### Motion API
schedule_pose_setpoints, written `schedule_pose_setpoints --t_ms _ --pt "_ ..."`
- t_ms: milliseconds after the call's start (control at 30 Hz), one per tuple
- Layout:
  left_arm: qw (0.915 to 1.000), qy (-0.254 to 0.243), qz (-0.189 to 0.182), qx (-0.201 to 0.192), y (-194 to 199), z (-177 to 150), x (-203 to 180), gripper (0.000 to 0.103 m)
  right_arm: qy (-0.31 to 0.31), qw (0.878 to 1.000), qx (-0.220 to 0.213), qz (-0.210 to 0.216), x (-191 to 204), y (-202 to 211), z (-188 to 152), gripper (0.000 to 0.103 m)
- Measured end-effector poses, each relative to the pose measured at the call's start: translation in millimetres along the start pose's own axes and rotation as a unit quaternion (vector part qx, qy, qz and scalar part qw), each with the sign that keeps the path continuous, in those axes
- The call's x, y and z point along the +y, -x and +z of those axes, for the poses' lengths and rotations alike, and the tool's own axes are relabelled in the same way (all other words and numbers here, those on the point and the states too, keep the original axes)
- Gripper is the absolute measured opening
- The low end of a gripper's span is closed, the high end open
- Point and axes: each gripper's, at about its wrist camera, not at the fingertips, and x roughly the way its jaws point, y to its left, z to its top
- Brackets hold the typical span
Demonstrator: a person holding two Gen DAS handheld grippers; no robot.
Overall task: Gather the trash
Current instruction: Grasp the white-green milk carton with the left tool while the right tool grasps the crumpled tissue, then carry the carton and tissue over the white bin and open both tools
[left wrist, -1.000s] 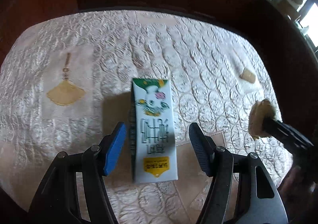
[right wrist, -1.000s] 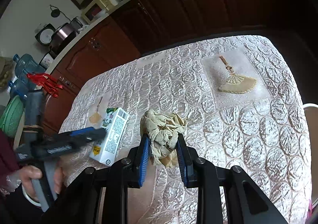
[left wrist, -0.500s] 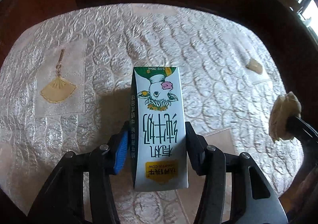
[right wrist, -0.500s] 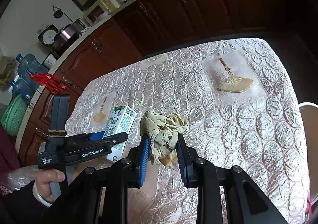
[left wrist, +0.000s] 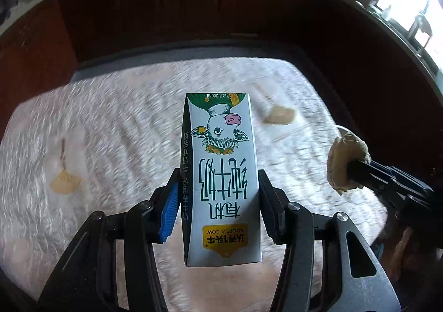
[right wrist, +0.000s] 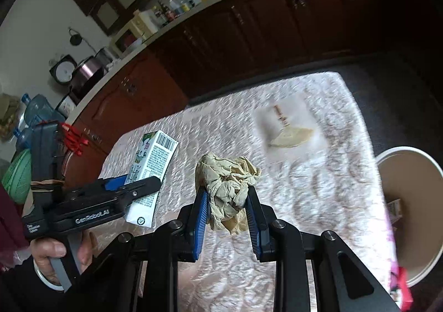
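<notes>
My left gripper (left wrist: 218, 192) is shut on a white milk carton (left wrist: 221, 173) with a cow picture and holds it above the table. The carton also shows in the right wrist view (right wrist: 151, 170), gripped by the left gripper (right wrist: 138, 187). My right gripper (right wrist: 225, 201) is shut on a crumpled beige paper wad (right wrist: 227, 190), lifted off the cloth. The wad also shows at the right edge of the left wrist view (left wrist: 346, 162), held by the right gripper (left wrist: 357, 170).
A table with a quilted cream cloth (right wrist: 318, 173) with fan embroideries (right wrist: 290, 134) lies below. A white bin (right wrist: 409, 151) stands by the table's right edge. Dark wooden cabinets (right wrist: 277, 21) run behind.
My left gripper closed on the milk carton and lifted it off the table. Both grippers rose with their loads, and the white bin came into the right wrist view.
</notes>
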Motion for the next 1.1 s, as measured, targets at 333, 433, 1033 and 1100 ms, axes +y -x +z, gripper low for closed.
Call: schedule_pose_setpoints --t_ms 333,433,1033,1100 --pt "0.9973 -0.065 -0.033 -0.01 -6.1 20.5 -82.7 0.05 -0.049 0.996 -0.05 -0.052 -56.6 60.3 -1.4 0.026" --pt "0.996 -0.077 -0.044 -0.008 -10.5 24.4 -102.5 0.05 -0.064 0.994 -0.059 -0.064 -70.8 74.0 -5.9 0.026" --pt "0.9872 -0.108 -0.113 0.029 -62.8 39.0 -203.2 0.05 -0.144 0.976 -0.062 -0.152 -151.1 103.3 -26.9 0.026" --pt "0.9857 -0.104 -0.127 0.037 -71.9 40.4 -209.1 0.05 -0.152 0.974 -0.061 -0.156 -158.8 104.5 -29.2 0.026"
